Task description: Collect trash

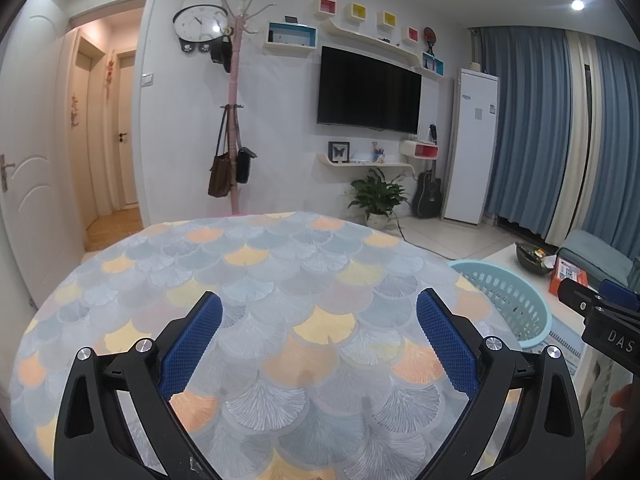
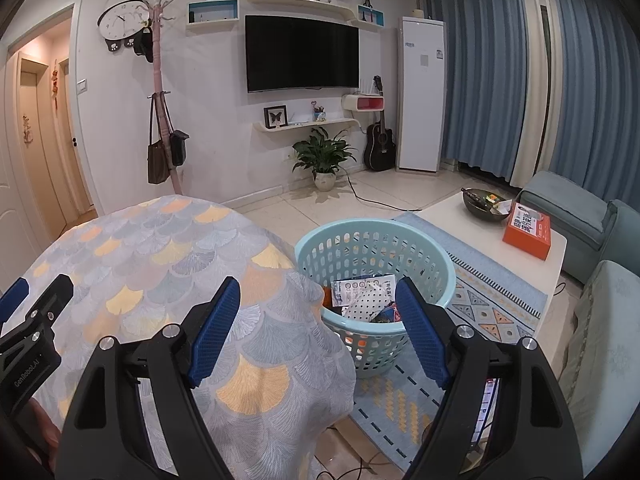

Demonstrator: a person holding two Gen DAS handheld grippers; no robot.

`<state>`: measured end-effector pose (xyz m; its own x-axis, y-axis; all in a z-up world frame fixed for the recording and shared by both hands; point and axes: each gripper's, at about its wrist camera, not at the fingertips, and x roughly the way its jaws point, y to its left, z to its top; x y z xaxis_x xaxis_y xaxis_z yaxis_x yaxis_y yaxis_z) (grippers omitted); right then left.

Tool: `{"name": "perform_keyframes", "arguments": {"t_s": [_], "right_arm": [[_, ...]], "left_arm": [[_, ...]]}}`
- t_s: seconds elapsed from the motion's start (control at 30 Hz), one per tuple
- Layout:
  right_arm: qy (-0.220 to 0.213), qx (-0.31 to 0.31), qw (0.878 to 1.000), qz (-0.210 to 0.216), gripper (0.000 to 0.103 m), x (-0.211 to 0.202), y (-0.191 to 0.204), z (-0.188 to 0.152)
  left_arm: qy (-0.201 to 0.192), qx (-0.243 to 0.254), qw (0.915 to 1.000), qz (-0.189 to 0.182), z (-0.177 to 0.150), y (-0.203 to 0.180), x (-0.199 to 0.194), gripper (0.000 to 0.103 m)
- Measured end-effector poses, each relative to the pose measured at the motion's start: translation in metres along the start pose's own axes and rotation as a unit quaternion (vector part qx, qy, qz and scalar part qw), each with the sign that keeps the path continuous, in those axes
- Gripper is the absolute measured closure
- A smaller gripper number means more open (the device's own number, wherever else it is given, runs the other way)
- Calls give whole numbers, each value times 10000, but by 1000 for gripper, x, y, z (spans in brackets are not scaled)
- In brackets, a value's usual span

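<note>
A light blue laundry-style basket point(image 2: 436, 256) stands on the floor right of the table; it also shows in the left wrist view point(image 1: 516, 300). Inside it lie several pieces of trash: a printed packet point(image 2: 360, 286), a dotted white wrapper point(image 2: 366, 302) and a dark wrapper point(image 2: 386, 314). My right gripper point(image 2: 318, 292) is open and empty above the table's right edge, next to the basket. My left gripper point(image 1: 320, 306) is open and empty over the table with its fan-patterned cloth point(image 1: 280, 272). I see no trash on the cloth.
A white coffee table point(image 2: 460, 220) at right holds a dark bowl point(image 2: 482, 202) and an orange box point(image 2: 528, 230). A teal sofa point(image 2: 580, 220) stands beyond it. A patterned rug point(image 2: 492, 288) lies under the basket. A plant point(image 2: 324, 154), guitar and coat rack line the far wall.
</note>
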<state>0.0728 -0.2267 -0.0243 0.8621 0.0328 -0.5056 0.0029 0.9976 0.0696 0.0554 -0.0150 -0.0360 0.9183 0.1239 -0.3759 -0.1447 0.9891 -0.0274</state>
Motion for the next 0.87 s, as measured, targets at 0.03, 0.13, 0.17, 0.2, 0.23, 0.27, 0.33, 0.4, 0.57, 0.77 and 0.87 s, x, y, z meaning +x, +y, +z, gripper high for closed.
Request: {"name": "perform_keyframes", "arguments": {"t_s": [0.03,0.13,0.17,0.2,0.23,0.27,0.33,0.4,0.57,0.77,0.87], "right_arm": [[5,-2,10000,1,27,0,0,0],[25,4,10000,19,27,0,-1,0],[13,-5,10000,19,27,0,-1,0],[-1,-11,10000,9,27,-1,-1,0],[-14,-13,10000,-5,27,-2,-1,0],[-11,-8,10000,2,27,-3,-2,0],[-19,10,10000,-3,27,-4,-2,0],[-23,50,10000,7,27,-6,-2,0],[-75,67,9999,25,27,-16,-1,2],[-136,95,9999,42,27,-29,-3,4],[-164,80,9998,51,27,-34,-3,5]], "left_arm": [[4,6,10000,-8,0,0,0,8],[-2,7,10000,21,0,-2,-1,8],[-34,4,10000,62,0,-2,-2,8],[-50,0,9999,110,1,-3,-3,8],[-45,-2,9999,131,3,-3,-5,8],[-12,-5,9999,137,3,-3,-6,8],[30,-10,9999,149,4,-2,-9,8],[37,35,9997,257,6,-3,-14,8],[-34,86,9992,380,11,-4,-30,8],[133,17,9997,225,16,-2,-41,8],[46,39,9997,233,17,-1,-52,8]]}}
